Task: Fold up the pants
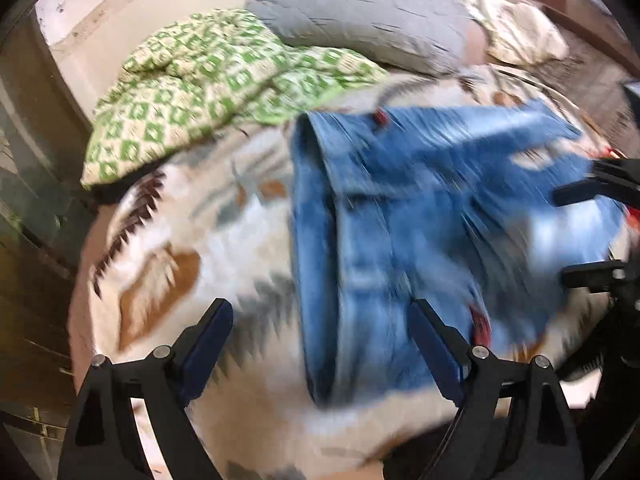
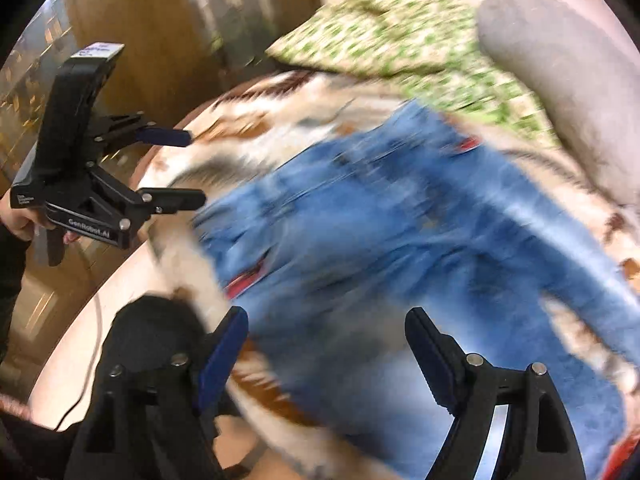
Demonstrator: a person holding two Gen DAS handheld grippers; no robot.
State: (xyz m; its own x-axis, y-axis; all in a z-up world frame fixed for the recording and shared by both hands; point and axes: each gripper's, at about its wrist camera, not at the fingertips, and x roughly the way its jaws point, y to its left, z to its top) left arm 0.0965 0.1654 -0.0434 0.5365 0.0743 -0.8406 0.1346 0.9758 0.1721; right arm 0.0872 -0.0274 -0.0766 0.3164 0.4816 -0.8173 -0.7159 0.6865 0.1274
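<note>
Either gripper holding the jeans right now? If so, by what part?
Neither. The left gripper and the right gripper both stand open above the jeans, which lie on the patterned blanket; nothing is between the pads.

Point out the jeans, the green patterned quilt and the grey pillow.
jeans (image 1: 420, 208): left wrist view, middle of the folded denim.
green patterned quilt (image 1: 192, 92): left wrist view, centre of its bunched top.
grey pillow (image 1: 360, 12): left wrist view, middle of its face.

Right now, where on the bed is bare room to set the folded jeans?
Free: patterned blanket left of the jeans, below the green quilt. Crowded: head of the bed, with the quilt and grey pillow. Both tools stand open over the jeans.
</note>
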